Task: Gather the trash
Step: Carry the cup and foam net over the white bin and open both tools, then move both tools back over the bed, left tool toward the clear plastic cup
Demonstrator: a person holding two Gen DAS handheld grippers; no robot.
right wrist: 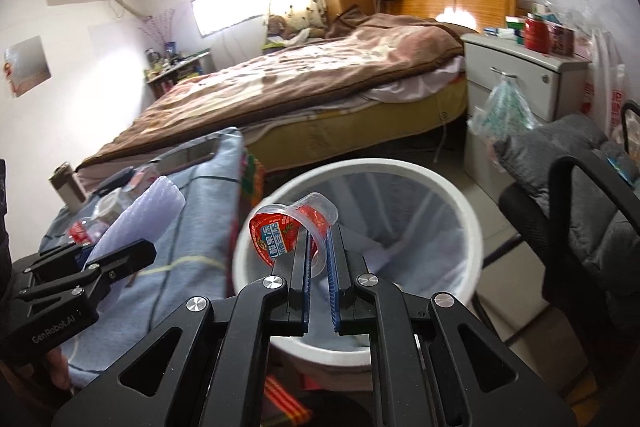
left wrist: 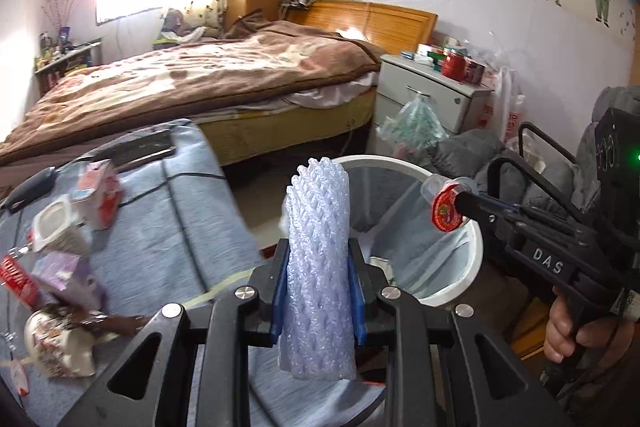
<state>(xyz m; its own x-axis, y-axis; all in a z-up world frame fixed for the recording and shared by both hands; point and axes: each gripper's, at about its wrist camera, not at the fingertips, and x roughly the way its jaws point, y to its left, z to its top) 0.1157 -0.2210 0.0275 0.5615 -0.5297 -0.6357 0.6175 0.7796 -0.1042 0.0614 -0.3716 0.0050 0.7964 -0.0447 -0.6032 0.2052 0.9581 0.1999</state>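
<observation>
- Bedroom light is falling across a blue-grey quilted cloth (left wrist: 168, 227) that is covering the work surface, with a brown-blanketed bed (left wrist: 192, 75) lying beyond it.
- Left gripper (left wrist: 318, 291) is clamping a white foam net sleeve (left wrist: 320, 267) between its blue pads (left wrist: 279, 291); the sleeve is a ribbed, mesh-textured tube standing upright and rising past the fingertips, just beside the bin's near rim.
- Right gripper (right wrist: 318, 263) is pinching a crumpled clear plastic jelly cup (right wrist: 296, 231) with a red printed foil lid, its jaws standing narrow on the thin rim.
- From the left wrist view that cup (left wrist: 446, 205) is hanging over the far side of the bin's mouth, held out at the tips of the right gripper (left wrist: 466, 205).
- White round trash bin (right wrist: 476, 227) is sitting on the floor below both grippers, lined with a translucent plastic bag that is showing soft folds inside.
- More litter is lying on the cloth to the left: a small red and white carton (left wrist: 98, 193), a white plastic tub (left wrist: 52, 223), a purple carton (left wrist: 66, 275) and a crumpled printed paper cup (left wrist: 60, 347); the edges here are blurred.
- Grey padded office chair (right wrist: 580, 195) is standing just right of the bin, and a white bedside cabinet (right wrist: 516, 83) with a bag hanging from its handle is standing behind it.
</observation>
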